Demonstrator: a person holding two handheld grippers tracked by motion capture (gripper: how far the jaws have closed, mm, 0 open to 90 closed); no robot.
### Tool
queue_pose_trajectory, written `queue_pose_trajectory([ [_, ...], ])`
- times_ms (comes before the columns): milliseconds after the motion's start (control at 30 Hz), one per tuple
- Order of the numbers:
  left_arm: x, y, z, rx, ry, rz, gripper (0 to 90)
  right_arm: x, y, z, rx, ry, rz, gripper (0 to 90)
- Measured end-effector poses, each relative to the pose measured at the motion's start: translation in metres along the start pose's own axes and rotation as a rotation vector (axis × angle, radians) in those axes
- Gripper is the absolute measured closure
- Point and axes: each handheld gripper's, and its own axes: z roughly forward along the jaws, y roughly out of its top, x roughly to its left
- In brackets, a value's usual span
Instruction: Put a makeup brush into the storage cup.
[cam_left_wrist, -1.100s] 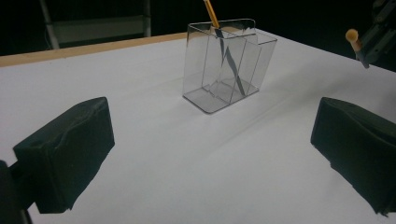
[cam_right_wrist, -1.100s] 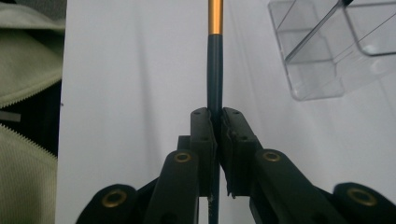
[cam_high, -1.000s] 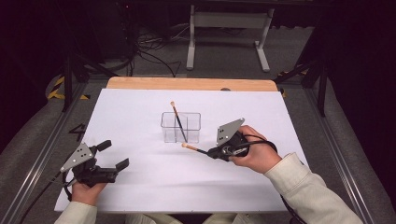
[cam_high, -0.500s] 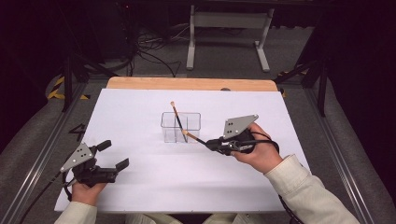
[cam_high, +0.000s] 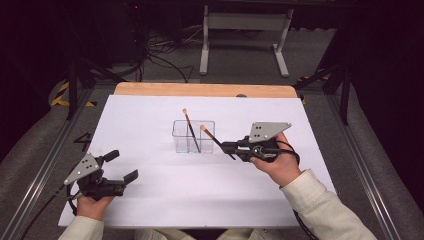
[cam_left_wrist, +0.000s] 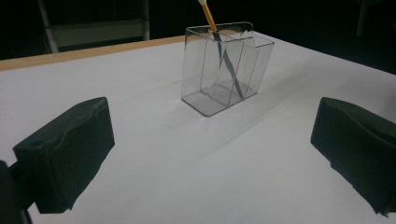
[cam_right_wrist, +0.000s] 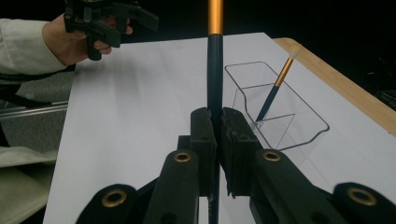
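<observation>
Paintbrush (cam_high: 216, 142) with a black handle, an orange-gold ferrule and a pale tip is clamped between the fingers of the right gripper (cam_high: 231, 148), which the person's right hand (cam_high: 277, 165) holds to the right of a clear plastic organizer (cam_high: 194, 136) near the middle of the worktop (cam_high: 150, 115). In the high view this brush slants up and to the left from the fingers, and its pale tip sits over the right-hand end of the organizer's rim. In the right gripper view the fingers (cam_right_wrist: 204, 140) are clenched on the dark handle, and the brush (cam_right_wrist: 215, 70) runs straight up from them. A second paintbrush (cam_high: 190, 129) of the same kind stands tilted inside the organizer, bristles up and leaning toward the far side of the worktop; the left gripper view shows it (cam_left_wrist: 219, 42) in the organizer (cam_left_wrist: 224, 70), which has upright clear dividers. Whether the held brush touches the organizer cannot be told. The left gripper (cam_high: 122, 167) lies low at the near left corner of the white worktop, well apart from the organizer, in the person's left hand (cam_high: 92, 205). Its fingers (cam_left_wrist: 65, 154) are spread wide with nothing between them, and they point toward the organizer. The worktop is covered in white, with a wooden edge (cam_high: 200, 90) along its far side.
</observation>
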Motion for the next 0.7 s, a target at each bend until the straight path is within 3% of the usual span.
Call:
queue_pose_trajectory([
  [100, -0.0004, 0.0002, 0.0, -0.003, 0.001, 0.001, 0.2, -0.0005, -0.0015, -0.0001, -0.026, -0.001, 0.01, 83.8],
  [200, -0.0005, 0.0002, -0.0001, -0.006, -0.002, 0.003, 0.2, -0.0008, -0.0024, -0.0018, -0.087, -0.013, 0.026, 83.7],
  [700, -0.0002, 0.0001, -0.0004, -0.007, -0.004, 0.002, 0.2, -0.004, -0.0086, -0.0022, -0.236, -0.034, 0.08, 83.7],
])
